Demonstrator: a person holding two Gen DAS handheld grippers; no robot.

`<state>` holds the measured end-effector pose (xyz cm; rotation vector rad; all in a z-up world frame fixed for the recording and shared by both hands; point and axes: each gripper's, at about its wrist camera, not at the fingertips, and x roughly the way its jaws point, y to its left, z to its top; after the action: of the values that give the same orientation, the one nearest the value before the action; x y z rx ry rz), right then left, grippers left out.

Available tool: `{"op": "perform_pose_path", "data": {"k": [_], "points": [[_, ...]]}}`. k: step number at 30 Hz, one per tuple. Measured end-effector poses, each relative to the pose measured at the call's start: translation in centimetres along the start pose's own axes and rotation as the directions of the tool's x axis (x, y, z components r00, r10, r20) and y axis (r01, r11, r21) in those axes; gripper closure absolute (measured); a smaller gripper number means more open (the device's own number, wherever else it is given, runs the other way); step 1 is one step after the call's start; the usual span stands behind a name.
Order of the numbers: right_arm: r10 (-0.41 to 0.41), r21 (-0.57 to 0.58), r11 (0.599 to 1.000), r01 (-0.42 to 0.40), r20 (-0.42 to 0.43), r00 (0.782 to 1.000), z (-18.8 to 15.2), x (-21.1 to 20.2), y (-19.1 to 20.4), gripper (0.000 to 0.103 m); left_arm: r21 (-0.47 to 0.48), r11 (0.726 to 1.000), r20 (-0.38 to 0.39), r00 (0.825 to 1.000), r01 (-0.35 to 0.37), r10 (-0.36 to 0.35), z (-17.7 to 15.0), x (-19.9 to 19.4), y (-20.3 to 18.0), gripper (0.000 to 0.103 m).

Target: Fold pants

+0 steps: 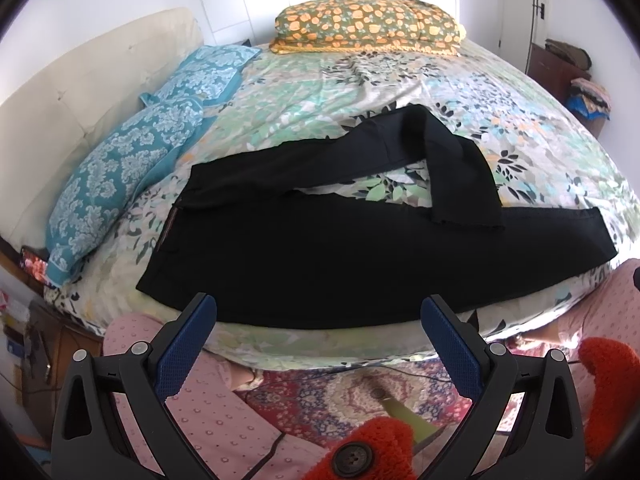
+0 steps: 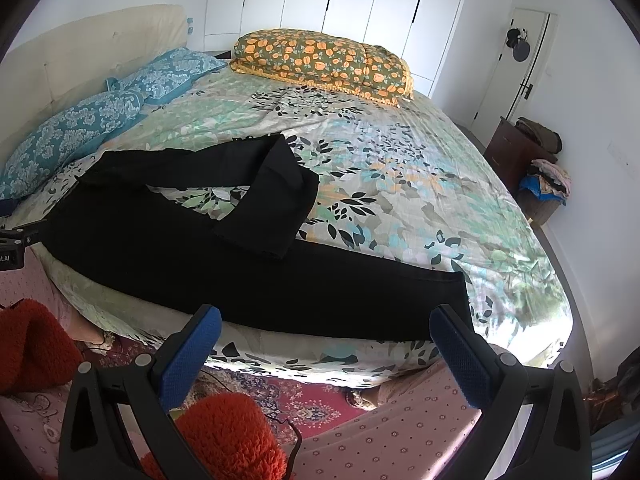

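black pants (image 1: 320, 256) spread along the bed's (image 1: 360, 76) near edge, far leg doubled back onto near one, left tool (image 1: 318, 320) and right tool (image 2: 326, 330) both wide apart, holding nothing, hovering off the edge, bare quilt beyond

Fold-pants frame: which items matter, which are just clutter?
Job:
black pants, far leg doubled back
left gripper, open
right gripper, open
bed, work surface

Clutter:
orange floral pillow
blue pillows
clothes pile by the wall
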<state>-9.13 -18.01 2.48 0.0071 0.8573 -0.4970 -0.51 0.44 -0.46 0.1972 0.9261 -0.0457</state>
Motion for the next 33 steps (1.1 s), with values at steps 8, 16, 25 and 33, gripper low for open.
{"op": "perform_pose_path", "data": {"k": [8,16,25,33], "points": [[-0.026,0.007,1.0,0.026,-0.023,0.999,0.0,0.5,-0.3,0.0,0.008,1.0,-0.009,1.0,-0.005,0.005,0.0,0.2,-0.4,0.001],[-0.025,-0.002,1.0,0.025,-0.034,0.999,0.1,0.8,-0.3,0.0,0.022,1.0,-0.012,1.0,-0.016,0.016,0.1,0.3,-0.6,0.001],[-0.051,-0.015,0.999,0.05,-0.055,0.997,0.3,1.0,0.2,0.0,0.024,1.0,-0.018,1.0,-0.016,0.016,-0.1,0.4,-0.4,0.001],[-0.08,-0.032,0.996,0.077,-0.081,0.994,0.5,1.0,0.7,0.0,-0.002,1.0,-0.031,1.0,0.001,-0.001,-0.4,0.7,0.3,0.001]]}}
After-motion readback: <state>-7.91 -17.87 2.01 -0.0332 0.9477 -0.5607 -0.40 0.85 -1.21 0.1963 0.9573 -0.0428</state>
